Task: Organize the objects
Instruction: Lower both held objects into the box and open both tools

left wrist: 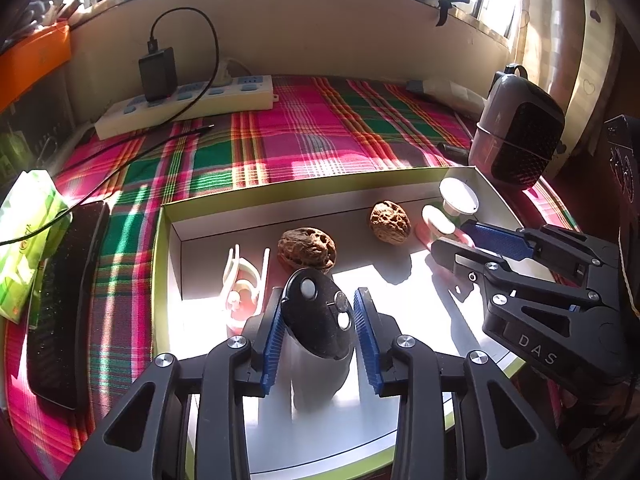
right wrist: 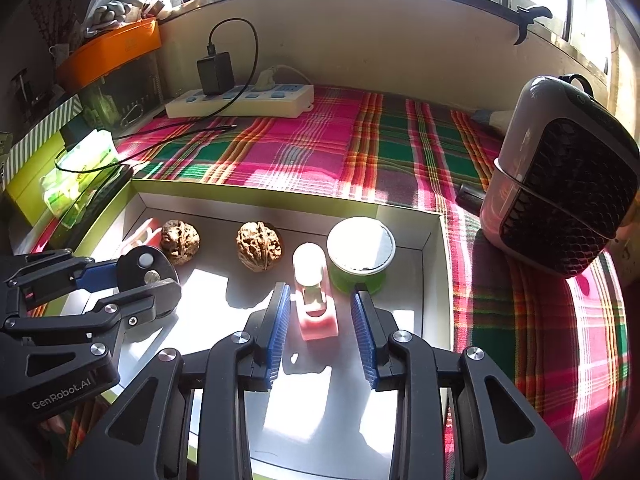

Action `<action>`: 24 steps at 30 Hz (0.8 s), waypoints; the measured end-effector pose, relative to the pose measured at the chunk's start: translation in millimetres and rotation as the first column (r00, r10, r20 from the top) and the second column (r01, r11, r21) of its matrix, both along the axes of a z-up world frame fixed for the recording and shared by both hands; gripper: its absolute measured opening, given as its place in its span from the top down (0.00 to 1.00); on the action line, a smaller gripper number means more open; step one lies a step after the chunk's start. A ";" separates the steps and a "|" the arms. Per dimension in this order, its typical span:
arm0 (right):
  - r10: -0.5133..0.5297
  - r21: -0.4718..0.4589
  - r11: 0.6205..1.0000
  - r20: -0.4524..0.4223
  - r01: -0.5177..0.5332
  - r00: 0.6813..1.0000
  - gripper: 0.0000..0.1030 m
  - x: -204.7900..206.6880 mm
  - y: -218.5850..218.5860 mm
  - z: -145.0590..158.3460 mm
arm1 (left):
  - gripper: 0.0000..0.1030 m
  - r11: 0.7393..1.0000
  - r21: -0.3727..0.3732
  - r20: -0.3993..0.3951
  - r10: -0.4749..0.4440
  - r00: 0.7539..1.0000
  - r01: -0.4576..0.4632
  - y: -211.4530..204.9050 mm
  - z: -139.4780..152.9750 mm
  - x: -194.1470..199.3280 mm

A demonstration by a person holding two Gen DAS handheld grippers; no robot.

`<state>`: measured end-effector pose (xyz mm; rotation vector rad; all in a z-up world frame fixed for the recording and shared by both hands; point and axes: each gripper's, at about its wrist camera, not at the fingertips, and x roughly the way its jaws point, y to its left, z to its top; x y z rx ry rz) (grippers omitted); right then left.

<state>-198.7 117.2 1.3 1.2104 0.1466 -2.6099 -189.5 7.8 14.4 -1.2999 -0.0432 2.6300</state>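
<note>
Left gripper (left wrist: pixel 318 330) spread around black-capped bottle (left wrist: pixel 318 320), pads not touching it. Right gripper (right wrist: pixel 320 332) spread either side of pink item (right wrist: pixel 314 300); 2 walnuts (right wrist: pixel 259 246) ahead-left in the box (right wrist: pixel 256 194).

Box (right wrist: pixel 436 240) contents: two walnuts (right wrist: pixel 259 246) (right wrist: pixel 179 241), one green jar (right wrist: pixel 361 254), one pink item (right wrist: pixel 314 300), one black-capped device (left wrist: pixel 318 316), one white clip (left wrist: pixel 244 280).

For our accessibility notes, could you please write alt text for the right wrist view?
The right gripper straddles a pink correction-tape dispenser in a shallow white box, pads clear of it. Beside it stand a green tub and two walnuts; the left gripper brackets a black-capped bottle.
</note>
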 end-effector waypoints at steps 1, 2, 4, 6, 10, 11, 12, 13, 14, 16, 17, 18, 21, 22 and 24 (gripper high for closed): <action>0.000 -0.001 1.000 -0.001 0.000 1.000 0.68 0.7 0.1 0.5 | 0.67 1.000 0.002 -0.003 -0.002 1.000 0.002 -0.3 0.5 0.5; 0.001 0.000 1.000 -0.004 -0.001 1.000 0.68 1.3 0.2 1.2 | 0.66 1.000 0.003 -0.007 -0.004 1.000 0.004 -0.5 1.2 1.4; 0.000 0.003 1.000 -0.009 0.000 1.000 0.68 2.2 0.1 2.6 | 0.65 1.000 0.002 -0.008 0.000 1.000 0.000 -1.1 2.3 1.9; -0.003 0.000 1.000 -0.010 0.003 1.000 0.68 3.2 0.7 3.7 | 0.65 1.000 0.001 -0.011 0.003 1.000 -0.003 -1.5 3.4 2.9; -0.005 0.001 1.000 -0.013 0.005 1.000 0.68 6.0 0.4 5.5 | 0.65 1.000 0.000 -0.016 0.008 1.000 -0.008 -3.2 6.0 5.7; -0.005 0.001 1.000 -0.015 0.005 1.000 0.68 7.0 0.3 6.2 | 0.65 1.000 0.001 -0.017 0.010 1.000 -0.010 -3.7 6.8 6.5; -0.005 0.000 1.000 -0.018 0.005 1.000 0.68 7.9 0.3 6.9 | 0.65 1.000 0.003 -0.019 0.010 1.000 -0.010 -4.3 7.5 7.0; -0.005 0.000 1.000 -0.019 0.005 1.000 0.68 8.4 0.3 7.7 | 0.65 1.000 0.003 -0.023 0.014 1.000 -0.014 -5.2 8.7 8.1; -0.005 -0.001 1.000 -0.021 0.005 1.000 0.68 9.4 0.3 8.4 | 0.65 1.000 0.003 -0.029 0.017 0.999 -0.017 -5.8 10.1 9.4; -0.005 -0.002 1.000 -0.023 0.005 1.000 0.68 11.6 0.3 9.6 | 0.65 1.000 0.007 -0.034 0.008 0.999 -0.008 -6.1 12.1 11.5; -0.005 -0.002 1.000 -0.024 0.005 1.000 0.68 12.6 0.2 10.1 | 0.65 1.000 0.009 -0.034 0.006 0.999 -0.006 -6.0 12.6 12.4; -0.007 -0.001 1.000 -0.025 0.007 1.000 0.68 13.7 0.1 10.5 | 0.65 1.000 0.010 -0.037 0.008 0.999 -0.007 -6.1 13.2 13.7; -0.009 -0.001 1.000 -0.028 0.009 1.000 0.68 17.0 0.1 11.8 | 0.65 1.000 0.016 -0.040 0.012 0.999 -0.012 -7.2 14.9 16.4; -0.010 0.000 1.000 -0.030 0.010 0.999 0.68 18.0 0.2 12.3 | 0.65 1.000 0.018 -0.043 0.013 0.999 -0.012 -7.5 15.6 17.4; -0.012 0.000 1.000 -0.031 0.012 0.999 0.68 20.5 0.7 13.2 | 0.65 1.000 0.018 -0.044 0.012 0.999 -0.011 -7.5 16.2 19.3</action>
